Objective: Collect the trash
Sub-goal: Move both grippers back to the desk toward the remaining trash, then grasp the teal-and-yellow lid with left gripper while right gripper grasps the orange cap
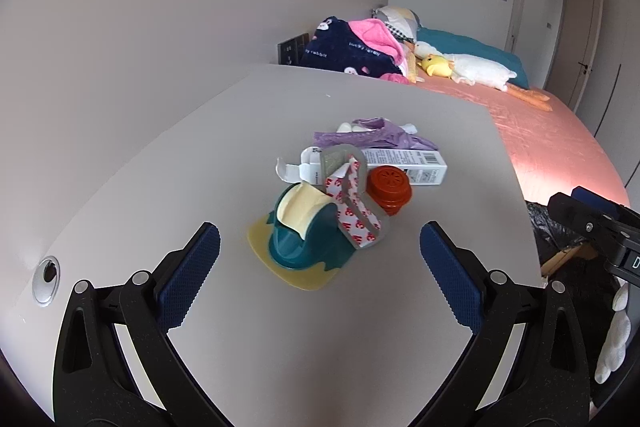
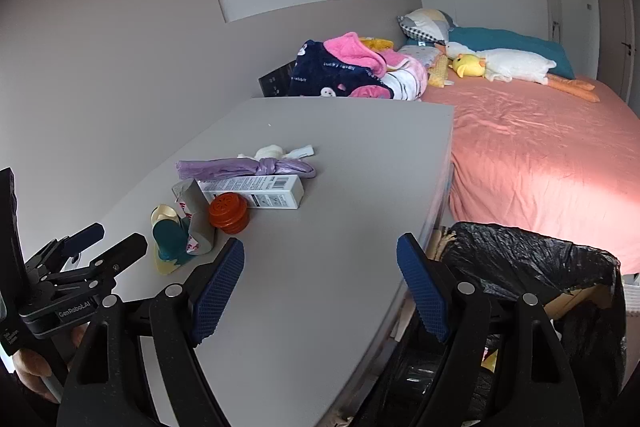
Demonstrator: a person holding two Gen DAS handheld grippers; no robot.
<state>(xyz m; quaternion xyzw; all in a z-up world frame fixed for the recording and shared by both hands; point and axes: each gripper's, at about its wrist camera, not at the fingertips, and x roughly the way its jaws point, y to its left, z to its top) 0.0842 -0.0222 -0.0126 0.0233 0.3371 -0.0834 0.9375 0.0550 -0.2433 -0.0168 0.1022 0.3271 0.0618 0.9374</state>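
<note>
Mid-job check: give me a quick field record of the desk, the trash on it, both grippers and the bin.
surface: grey desk beside a pink bed
trash cluster: teal tape dispenser, 3M backing strip, orange cap, white carton, purple bag, white wrapper
left gripper: open, empty, aimed at the dispenser
right gripper: open, empty, over the desk's near edge
bin: black-lined trash bin, on the floor right of the desk
collected: contents of bin unclear

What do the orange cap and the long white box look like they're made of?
The orange cap looks like matte moulded plastic: ribbed rim, slotted top. The white box looks like thin printed cardboard: sharp folded edges, barcode, an open flap at one end.
</note>
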